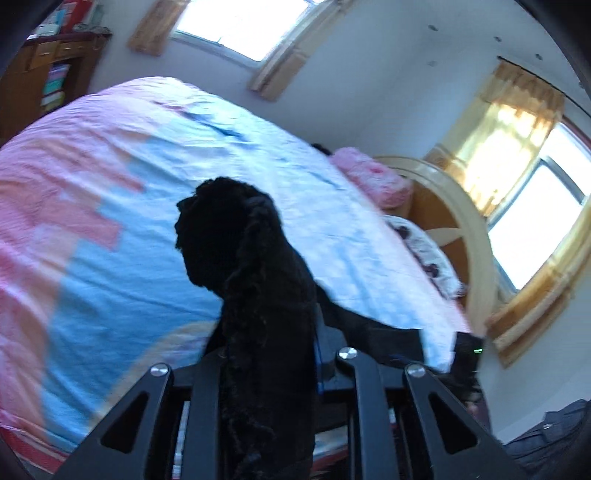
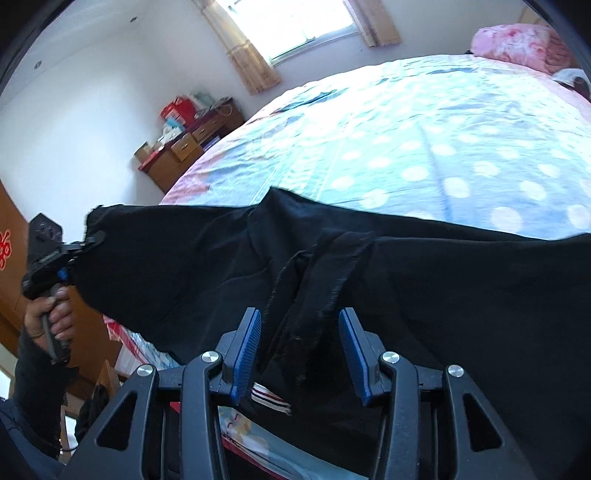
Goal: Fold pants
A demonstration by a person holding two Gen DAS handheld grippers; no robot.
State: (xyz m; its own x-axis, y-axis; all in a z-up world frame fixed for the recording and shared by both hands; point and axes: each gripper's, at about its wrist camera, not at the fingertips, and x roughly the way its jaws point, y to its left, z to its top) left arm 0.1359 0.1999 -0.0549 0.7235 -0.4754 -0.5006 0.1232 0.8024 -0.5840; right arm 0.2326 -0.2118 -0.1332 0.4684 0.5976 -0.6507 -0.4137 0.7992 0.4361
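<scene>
Left claw (image 2: 86, 243) was clamped on pants (image 2: 369, 280); right claw (image 2: 300, 350) gaped half-wide around fabric, pads clear, over bed (image 2: 406, 140).

one pants (image 2: 406, 280), two tongs (image 2: 301, 354), two windows (image 1: 236, 26).

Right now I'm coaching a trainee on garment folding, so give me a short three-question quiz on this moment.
1. True or false: the left gripper is clamped on the black pants.
2. The blue pads of the right gripper are: A) pressed on the fabric; B) apart, with bunched fabric between them; C) pointed away from the pants.
3. Which piece of furniture are the pants being handled over?

Key: 1. True; it grips one end of the pants, raised off the bed. 2. B. 3. The bed, with its dotted blue and pink cover.
</scene>
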